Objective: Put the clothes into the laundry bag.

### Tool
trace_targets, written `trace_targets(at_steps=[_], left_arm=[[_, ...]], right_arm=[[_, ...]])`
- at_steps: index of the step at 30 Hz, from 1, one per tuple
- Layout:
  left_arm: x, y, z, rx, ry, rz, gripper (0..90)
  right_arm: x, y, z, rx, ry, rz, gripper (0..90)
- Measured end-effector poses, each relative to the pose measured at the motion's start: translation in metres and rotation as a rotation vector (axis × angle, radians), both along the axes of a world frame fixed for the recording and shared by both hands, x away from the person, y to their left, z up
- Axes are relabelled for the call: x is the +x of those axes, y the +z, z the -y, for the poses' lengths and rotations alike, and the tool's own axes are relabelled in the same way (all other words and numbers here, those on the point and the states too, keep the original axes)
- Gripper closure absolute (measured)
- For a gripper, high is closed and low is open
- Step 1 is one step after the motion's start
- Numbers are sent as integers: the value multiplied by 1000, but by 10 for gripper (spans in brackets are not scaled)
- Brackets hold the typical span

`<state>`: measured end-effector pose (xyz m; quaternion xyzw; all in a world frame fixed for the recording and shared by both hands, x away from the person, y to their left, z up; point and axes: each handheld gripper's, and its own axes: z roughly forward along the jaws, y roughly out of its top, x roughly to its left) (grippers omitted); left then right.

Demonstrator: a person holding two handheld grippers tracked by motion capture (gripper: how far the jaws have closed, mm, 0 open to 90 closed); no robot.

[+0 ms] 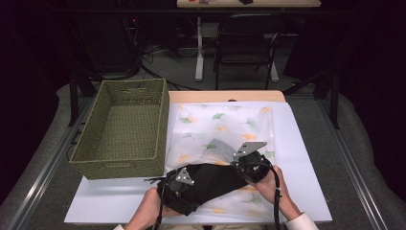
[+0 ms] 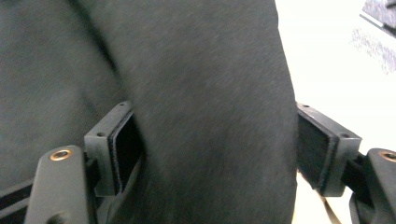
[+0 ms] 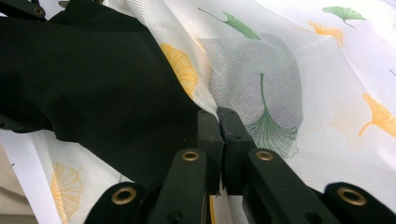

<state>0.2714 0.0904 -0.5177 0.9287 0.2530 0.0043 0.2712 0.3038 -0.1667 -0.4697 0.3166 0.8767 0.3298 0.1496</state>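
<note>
A black cloth [image 1: 215, 179] lies bunched at the near edge of the table, on top of a sheer white cloth printed with green and orange leaves [image 1: 215, 124]. My left gripper [image 1: 189, 182] is at the black cloth's left end. In the left gripper view its jaws [image 2: 217, 149] stand wide apart with a thick fold of the black cloth [image 2: 205, 93] between them, and a gap shows at the left pad [image 2: 116, 154]. My right gripper [image 1: 242, 160] is at the right end, shut [image 3: 218, 119] on a raised fold of the sheer cloth [image 3: 261, 70]. The black cloth [image 3: 93, 79] lies against its left jaw.
A green woven basket [image 1: 127, 127] stands empty on the left side of the white table top [image 1: 306, 158], close to the sheer cloth's left edge. A dark chair [image 1: 246, 43] and a table leg stand beyond the far edge. The person's hands come in at the bottom.
</note>
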Motion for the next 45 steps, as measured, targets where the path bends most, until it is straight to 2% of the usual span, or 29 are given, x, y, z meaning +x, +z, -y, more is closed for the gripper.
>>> trace_targets(at_steps=[2, 3, 5, 8, 12, 13, 15, 17, 19, 22, 28, 29, 30, 33, 34, 40, 41, 42, 44, 45], left_arm=[[4, 1, 4, 39, 2, 14, 229], [8, 3, 5, 34, -20, 3, 229], [14, 6, 10, 32, -27, -7, 227], [19, 5, 20, 76, -70, -11, 233], [21, 0, 30, 134, -105, 12, 260], [22, -2, 32, 137, -113, 14, 277], [23, -2, 32, 136, -118, 30, 353], [25, -2, 30, 123, -108, 33, 478], [26, -2, 27, 105, -90, 17, 571], [27, 1, 26, 103, -71, 17, 616], [27, 1, 26, 103, -71, 17, 616], [35, 18, 32, 22, 129, 15, 616], [37, 17, 35, 19, 130, 13, 621], [42, 14, 44, -5, 156, 14, 602], [42, 14, 44, -5, 156, 14, 415], [42, 14, 44, -5, 156, 14, 415], [38, 5, 50, 23, 105, 42, 415], [37, 6, 48, 22, 98, 47, 347], [34, 9, 43, 10, 91, 47, 304], [33, 10, 40, 19, 82, 52, 278]], right_arm=[[1, 0, 0, -1, 1, -2, 883], [1, 0, 0, -1, 1, -2, 883], [1, -1, 0, -6, 1, -2, 883], [0, 0, 0, -6, 0, 1, 883], [1, -1, 0, -2, 1, -2, 882], [1, -1, 0, -4, 2, -2, 882], [1, -1, 0, -4, 1, -4, 882], [0, -1, 1, -2, -2, 0, 882], [-1, 0, 1, 0, -2, 0, 883], [-1, 1, 1, 2, -1, 3, 882], [-1, 1, 1, 7, -2, 6, 883], [-1, 1, 1, 7, -2, 6, 883], [-6, 11, -4, 38, 3, 52, 884], [-7, 12, -6, 44, 16, 48, 883], [-7, 12, -6, 44, 16, 48, 883], [-7, 11, -7, 36, 20, 41, 883], [-7, 11, -7, 36, 20, 41, 883], [-5, 1, -6, 21, 15, 6, 883], [-5, 1, -5, 17, 19, 10, 883], [-5, 1, -5, 18, 20, 10, 882]])
